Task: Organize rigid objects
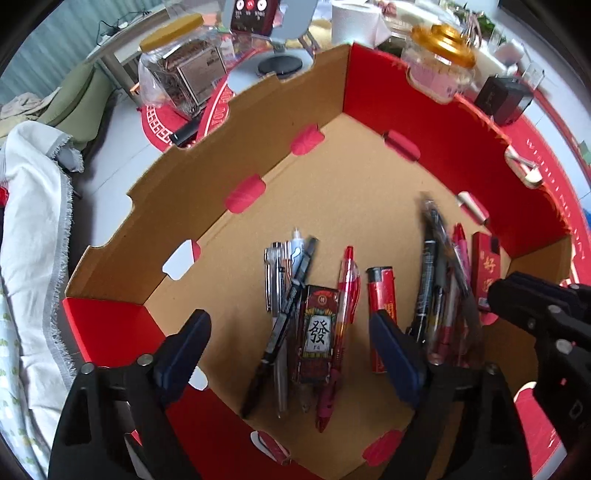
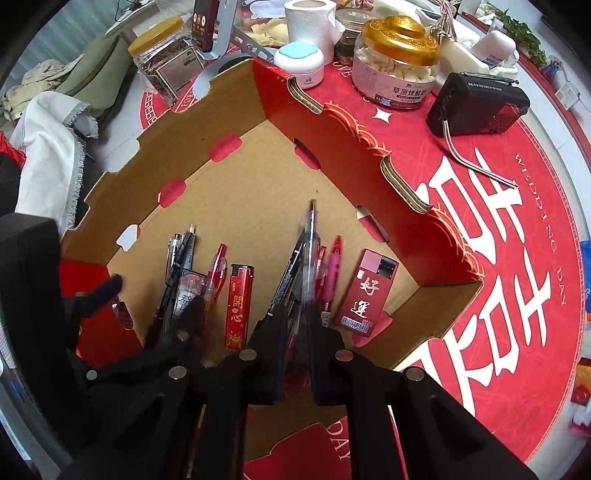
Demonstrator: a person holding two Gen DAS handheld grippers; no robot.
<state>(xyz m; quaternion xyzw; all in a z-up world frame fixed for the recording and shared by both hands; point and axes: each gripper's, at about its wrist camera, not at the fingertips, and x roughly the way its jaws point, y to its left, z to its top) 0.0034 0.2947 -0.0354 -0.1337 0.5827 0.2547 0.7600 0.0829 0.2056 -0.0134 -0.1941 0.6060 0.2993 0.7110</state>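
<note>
Left wrist view: the left gripper [image 1: 291, 354] stands wide open above the floor of the cardboard box [image 1: 177, 206], its pads pressing on nothing. Between its fingers lie a loose group of pens [image 1: 284, 295], a mahjong-print lighter [image 1: 317, 328] and a red pen [image 1: 341, 317]; a red lighter [image 1: 382, 295] rests just beside the right-hand finger.

Right wrist view: the right gripper [image 2: 293, 332] is nearly closed on a bundle of pens [image 2: 306, 258] — black and pink barrels, blurred, tips pointing away and resting near the box floor. A red card box [image 2: 367, 291] lies just right of the bundle.

Farther out, beyond the box wall on the red table mat [image 2: 517, 229]: a gold-lidded jar [image 2: 397, 66], a black radio [image 2: 476, 103], a yellow-lidded jar [image 2: 162, 55] and a paper roll [image 2: 312, 22].
</note>
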